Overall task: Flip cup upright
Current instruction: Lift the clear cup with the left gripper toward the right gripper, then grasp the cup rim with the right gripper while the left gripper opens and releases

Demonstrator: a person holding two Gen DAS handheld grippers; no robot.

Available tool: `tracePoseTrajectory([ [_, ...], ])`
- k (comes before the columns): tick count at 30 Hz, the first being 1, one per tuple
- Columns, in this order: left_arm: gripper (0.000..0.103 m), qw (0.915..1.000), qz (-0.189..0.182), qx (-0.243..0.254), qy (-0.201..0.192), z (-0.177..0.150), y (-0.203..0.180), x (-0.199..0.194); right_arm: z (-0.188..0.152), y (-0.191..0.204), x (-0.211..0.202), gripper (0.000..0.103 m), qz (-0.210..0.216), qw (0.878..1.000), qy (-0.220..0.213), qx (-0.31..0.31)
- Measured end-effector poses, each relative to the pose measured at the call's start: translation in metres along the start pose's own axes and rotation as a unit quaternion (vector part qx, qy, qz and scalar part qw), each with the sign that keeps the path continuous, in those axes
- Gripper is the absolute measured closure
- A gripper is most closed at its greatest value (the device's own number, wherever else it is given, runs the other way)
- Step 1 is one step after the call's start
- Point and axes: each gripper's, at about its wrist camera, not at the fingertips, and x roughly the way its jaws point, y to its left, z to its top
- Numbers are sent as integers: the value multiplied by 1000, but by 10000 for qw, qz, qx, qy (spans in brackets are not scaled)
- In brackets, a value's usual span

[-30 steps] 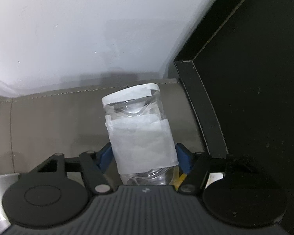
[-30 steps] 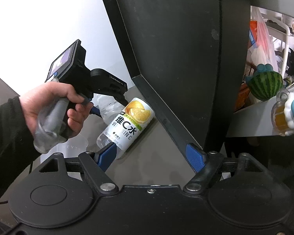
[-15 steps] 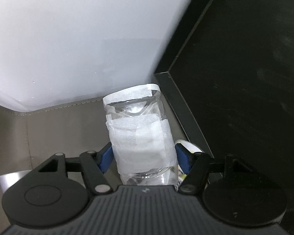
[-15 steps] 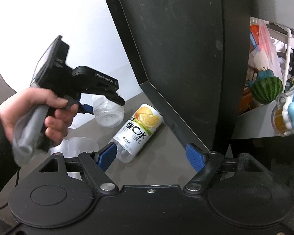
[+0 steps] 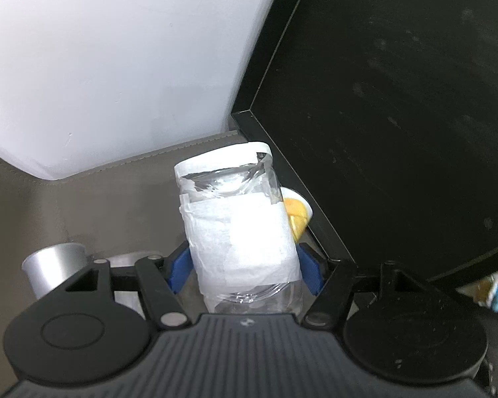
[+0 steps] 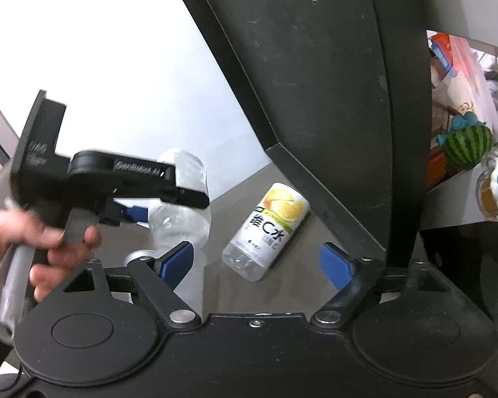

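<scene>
Clearly, in the left wrist view the left tool (image 5: 244, 265) clamps the taped clear cup (image 5: 239, 229), held off the bench (image 5: 93, 205); finish the rotation before lowering. From the right wrist, the right tool (image 6: 257, 262) gapes apart, 1 bottle (image 6: 267, 232) ahead of it.

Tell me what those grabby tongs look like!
Both are black plastic with bright blue pads on the fingertips. Each has two round black discs at the base and silver screws at the joints. The left tongs have a ribbed grey top, a grey handle and faint white lettering. The person's hand is bare, with a dark sleeve.
</scene>
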Motion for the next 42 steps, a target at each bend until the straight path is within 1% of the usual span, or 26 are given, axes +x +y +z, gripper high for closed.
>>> tracePoseTrajectory([
  [4,37,10000,-16,38,-20,-10,-1,-12,2,0,-5,13,140,9998,-92,116],
  [6,37,10000,-53,49,-30,-17,-2,-19,4,-2,-8,9,235,9994,-135,192],
  [12,37,9997,-204,120,-1,-43,-13,-36,2,-12,-13,7,558,9969,-117,539],
  [16,37,9995,-290,125,13,-61,-17,-47,1,-20,-16,5,907,9920,7,882],
  [18,37,9994,-313,172,5,-68,-20,-49,0,-22,-16,3,1045,9895,54,995],
  [21,37,9992,-337,233,-5,-76,-23,-53,-3,-24,-17,2,1221,9858,170,1142],
  [27,37,9981,-443,431,5,-101,-28,-67,-7,-28,-19,0,1754,9719,341,1534],
  [30,37,9968,-529,595,-22,-115,-35,-76,-11,-24,-18,0,1953,9666,510,1581],
  [35,37,9946,-630,831,-29,-133,-45,-84,-19,-14,-12,0,2160,9610,811,1522],
  [38,37,9921,-685,1048,-95,-142,-51,-91,-23,-9,-11,0,2163,9607,912,1482],
  [42,37,9895,-816,1192,-94,-150,-55,-97,-28,-5,-11,2,2343,9541,1072,1528],
])
